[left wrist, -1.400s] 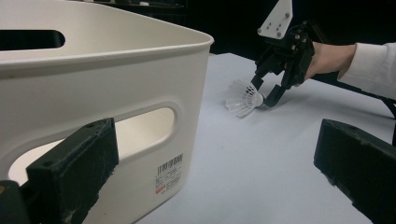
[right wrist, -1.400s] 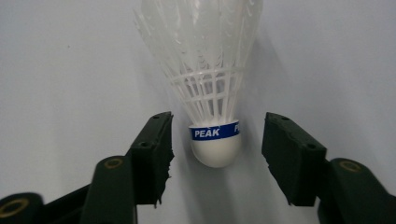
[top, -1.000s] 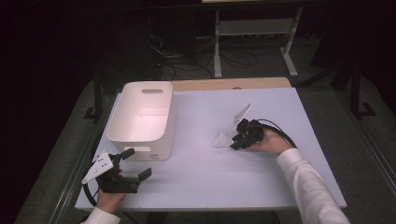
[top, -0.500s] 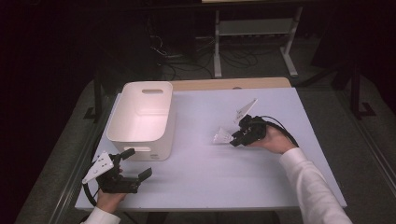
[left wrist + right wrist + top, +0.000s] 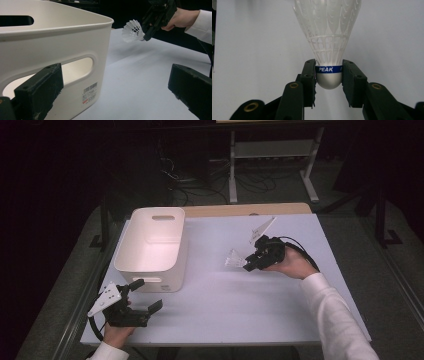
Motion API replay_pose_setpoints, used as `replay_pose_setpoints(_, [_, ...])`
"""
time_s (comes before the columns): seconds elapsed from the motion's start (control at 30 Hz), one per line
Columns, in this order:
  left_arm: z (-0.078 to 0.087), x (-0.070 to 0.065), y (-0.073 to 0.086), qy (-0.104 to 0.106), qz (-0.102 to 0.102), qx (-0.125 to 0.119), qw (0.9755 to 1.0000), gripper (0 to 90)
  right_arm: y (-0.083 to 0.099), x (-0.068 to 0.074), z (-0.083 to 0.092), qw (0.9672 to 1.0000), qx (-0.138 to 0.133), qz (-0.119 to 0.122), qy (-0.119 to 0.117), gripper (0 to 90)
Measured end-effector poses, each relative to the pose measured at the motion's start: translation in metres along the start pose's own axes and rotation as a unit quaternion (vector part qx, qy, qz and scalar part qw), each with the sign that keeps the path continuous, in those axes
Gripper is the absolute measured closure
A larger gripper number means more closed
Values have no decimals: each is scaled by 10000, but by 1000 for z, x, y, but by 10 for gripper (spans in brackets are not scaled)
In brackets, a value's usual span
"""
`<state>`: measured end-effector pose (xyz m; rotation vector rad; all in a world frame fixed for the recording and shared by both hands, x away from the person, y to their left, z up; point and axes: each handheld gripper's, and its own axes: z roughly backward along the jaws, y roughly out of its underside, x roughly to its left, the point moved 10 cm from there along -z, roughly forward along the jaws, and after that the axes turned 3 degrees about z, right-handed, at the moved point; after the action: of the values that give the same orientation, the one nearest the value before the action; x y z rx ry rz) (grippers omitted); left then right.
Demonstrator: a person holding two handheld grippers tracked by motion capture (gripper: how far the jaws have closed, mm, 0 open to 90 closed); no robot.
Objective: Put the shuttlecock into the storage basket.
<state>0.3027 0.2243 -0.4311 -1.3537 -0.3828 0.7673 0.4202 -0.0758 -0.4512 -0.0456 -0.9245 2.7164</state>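
The shuttlecock [image 5: 328,75] sits clamped by its rounded cork base between the pads of your right tool [image 5: 328,82], its white skirt pointing away from the jaws. In the high view that tool [image 5: 251,262] holds it off the table [image 5: 225,305], with the white bin [image 5: 152,245] well apart to its left. Your left tool [image 5: 145,295] rests at the table's near edge just beside the bin's near end, jaws apart and holding nothing.
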Motion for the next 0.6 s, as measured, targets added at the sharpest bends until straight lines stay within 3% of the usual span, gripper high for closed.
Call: replay_pose_setpoints(0.6, [0, -1, 0, 17, -1, -3, 10000, 0, -22, 1, 17, 10000, 5, 35, 29, 630])
